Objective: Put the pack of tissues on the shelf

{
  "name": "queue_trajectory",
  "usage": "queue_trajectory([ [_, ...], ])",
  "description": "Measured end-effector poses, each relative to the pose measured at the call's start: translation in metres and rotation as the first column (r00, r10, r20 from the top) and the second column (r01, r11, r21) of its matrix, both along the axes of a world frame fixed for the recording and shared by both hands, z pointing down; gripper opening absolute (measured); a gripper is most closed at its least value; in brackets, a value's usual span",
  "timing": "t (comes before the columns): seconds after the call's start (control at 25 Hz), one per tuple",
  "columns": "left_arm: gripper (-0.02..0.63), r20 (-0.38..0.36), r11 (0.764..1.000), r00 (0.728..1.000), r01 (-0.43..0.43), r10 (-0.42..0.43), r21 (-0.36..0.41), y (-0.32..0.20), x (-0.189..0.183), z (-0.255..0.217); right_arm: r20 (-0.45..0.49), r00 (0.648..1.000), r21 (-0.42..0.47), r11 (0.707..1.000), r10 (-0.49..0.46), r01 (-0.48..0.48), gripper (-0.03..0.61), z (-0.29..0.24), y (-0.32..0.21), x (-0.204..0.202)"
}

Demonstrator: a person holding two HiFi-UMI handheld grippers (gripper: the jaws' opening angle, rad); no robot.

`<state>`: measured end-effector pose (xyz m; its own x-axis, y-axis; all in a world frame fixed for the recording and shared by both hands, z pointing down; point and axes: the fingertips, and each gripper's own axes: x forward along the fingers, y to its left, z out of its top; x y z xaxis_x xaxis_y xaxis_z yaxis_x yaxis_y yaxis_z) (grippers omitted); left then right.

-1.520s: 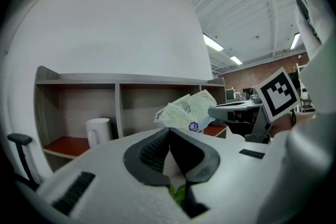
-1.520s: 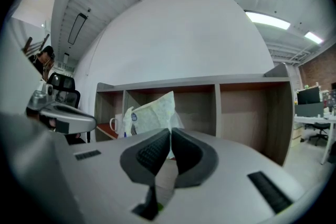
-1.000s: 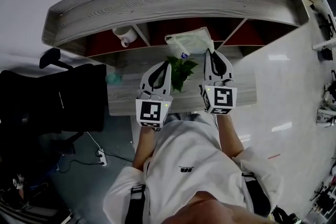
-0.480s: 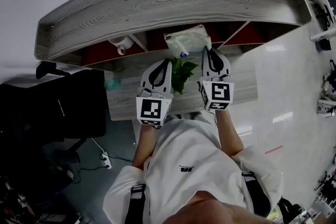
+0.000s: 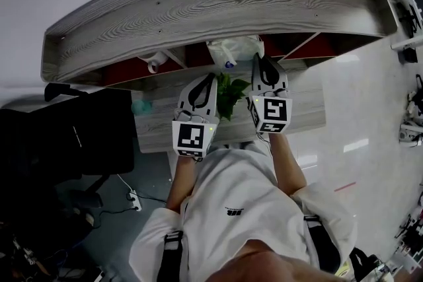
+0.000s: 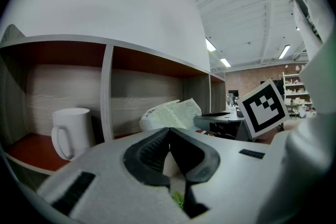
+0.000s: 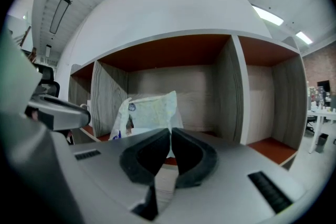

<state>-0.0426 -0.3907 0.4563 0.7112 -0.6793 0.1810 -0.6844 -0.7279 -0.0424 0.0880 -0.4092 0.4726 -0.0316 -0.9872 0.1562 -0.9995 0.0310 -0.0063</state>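
Note:
The pack of tissues [image 5: 232, 49], pale green-white plastic, is in the shelf's [image 5: 211, 3] middle compartment, partly hidden under the shelf top. My right gripper [image 5: 259, 60] is shut, with its tips pinching the pack's near edge. In the right gripper view the pack [image 7: 149, 110] stands upright just beyond the closed tips of that gripper [image 7: 170, 131], by the left divider. My left gripper [image 5: 211, 78] is shut on nothing, lower and left of the pack. In the left gripper view the pack [image 6: 173, 113] lies past the left gripper [image 6: 169, 129], to its right.
A white mug [image 5: 153, 61] stands in the compartment left of the pack, also clear in the left gripper view as the mug [image 6: 71, 131]. A green potted plant [image 5: 228, 90] sits on the desk [image 5: 304, 110] between the grippers. A black chair [image 5: 73, 132] stands at the left.
The right gripper has moved forward with the pack, which now sits deeper under the shelf top. The left gripper has barely moved.

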Motion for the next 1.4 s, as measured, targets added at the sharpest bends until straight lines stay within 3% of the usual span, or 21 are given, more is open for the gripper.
queue_trajectory([
  [0.88,0.026,-0.004,1.0,1.0,-0.005,0.005,0.004,-0.015,0.01,0.0,-0.027,0.998,-0.009,0.998,-0.056,0.055,0.036,0.01,-0.021,-0.008],
  [1.04,0.026,-0.001,1.0,1.0,-0.005,0.005,0.007,-0.014,0.01,0.0,-0.039,0.997,0.019,0.997,-0.068,0.069,0.151,0.004,-0.021,-0.01],
  [1.4,0.026,-0.004,1.0,1.0,0.004,-0.004,0.012,-0.012,0.008,-0.004,-0.051,0.997,0.037,0.997,-0.062,0.064,0.18,-0.002,-0.014,-0.003],
])
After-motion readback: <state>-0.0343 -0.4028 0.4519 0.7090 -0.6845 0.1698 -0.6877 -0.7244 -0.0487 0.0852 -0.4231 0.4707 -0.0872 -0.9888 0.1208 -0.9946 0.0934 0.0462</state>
